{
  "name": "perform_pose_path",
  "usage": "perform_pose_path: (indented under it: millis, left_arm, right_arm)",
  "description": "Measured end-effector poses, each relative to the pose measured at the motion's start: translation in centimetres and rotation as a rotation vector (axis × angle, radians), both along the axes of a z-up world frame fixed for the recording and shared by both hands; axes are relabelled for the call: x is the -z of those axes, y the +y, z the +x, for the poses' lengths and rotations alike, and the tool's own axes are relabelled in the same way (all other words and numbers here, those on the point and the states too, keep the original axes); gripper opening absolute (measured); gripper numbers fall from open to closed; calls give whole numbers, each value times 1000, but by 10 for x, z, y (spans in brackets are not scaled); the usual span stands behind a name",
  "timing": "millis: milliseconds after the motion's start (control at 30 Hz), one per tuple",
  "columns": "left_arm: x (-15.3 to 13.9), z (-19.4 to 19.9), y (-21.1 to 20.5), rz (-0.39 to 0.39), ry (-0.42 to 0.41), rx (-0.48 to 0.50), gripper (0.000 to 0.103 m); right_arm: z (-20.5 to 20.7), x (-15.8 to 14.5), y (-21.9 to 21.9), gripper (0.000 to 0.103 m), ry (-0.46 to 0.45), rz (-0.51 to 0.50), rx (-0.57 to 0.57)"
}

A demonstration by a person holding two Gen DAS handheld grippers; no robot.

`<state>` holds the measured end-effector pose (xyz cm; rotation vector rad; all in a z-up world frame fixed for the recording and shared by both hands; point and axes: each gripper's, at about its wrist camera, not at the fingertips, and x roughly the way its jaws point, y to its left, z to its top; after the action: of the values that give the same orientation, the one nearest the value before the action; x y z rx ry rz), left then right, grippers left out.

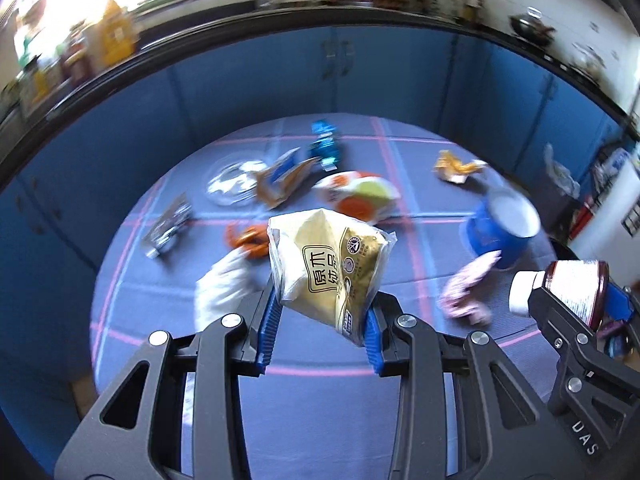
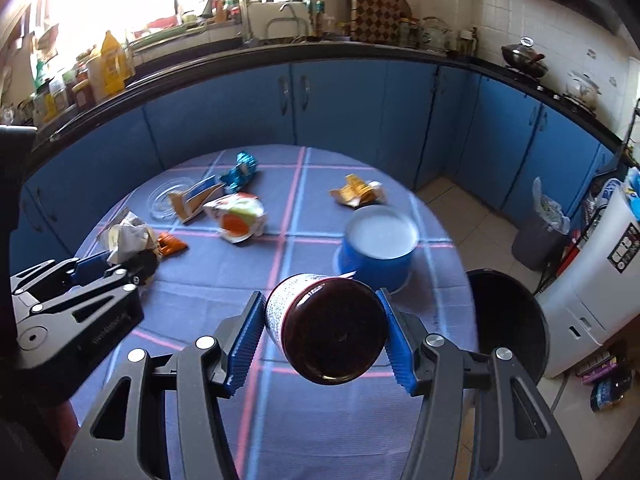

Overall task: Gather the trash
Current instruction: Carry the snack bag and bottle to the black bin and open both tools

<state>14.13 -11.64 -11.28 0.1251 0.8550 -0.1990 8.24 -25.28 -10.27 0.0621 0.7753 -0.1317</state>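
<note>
Above the round table (image 2: 320, 240) with its blue checked cloth, both grippers carry trash. Left gripper (image 1: 320, 320) clamps a crumpled yellow-gold packet (image 1: 328, 268) between its blue pads, lifted clear of the cloth. Right gripper (image 2: 324, 328) grips a dark brown bottle (image 2: 328, 328) with white cap, base facing the camera. Loose wrappers, an orange-white bag (image 2: 236, 216), a blue cup (image 2: 376, 244) and a clear lid (image 2: 168, 198) lie on the table. 1 black bin (image 2: 508, 320) stands just beside the table's right edge.
</note>
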Motion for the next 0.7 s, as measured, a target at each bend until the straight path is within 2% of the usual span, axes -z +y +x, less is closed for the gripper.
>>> perform_pose_path:
  millis: [200, 433, 700]
  left_arm:
    - [-8, 10, -58, -20, -12, 118, 37]
    - [-6, 24, -130, -30, 21, 253, 37]
    - [-10, 40, -199, -43, 17, 330, 37]
  right_arm:
    - [-1, -6, -45, 54, -14, -34, 103]
    - [-1, -1, -105, 54, -2, -75, 244]
    - [7, 18, -164, 54, 36, -69, 361]
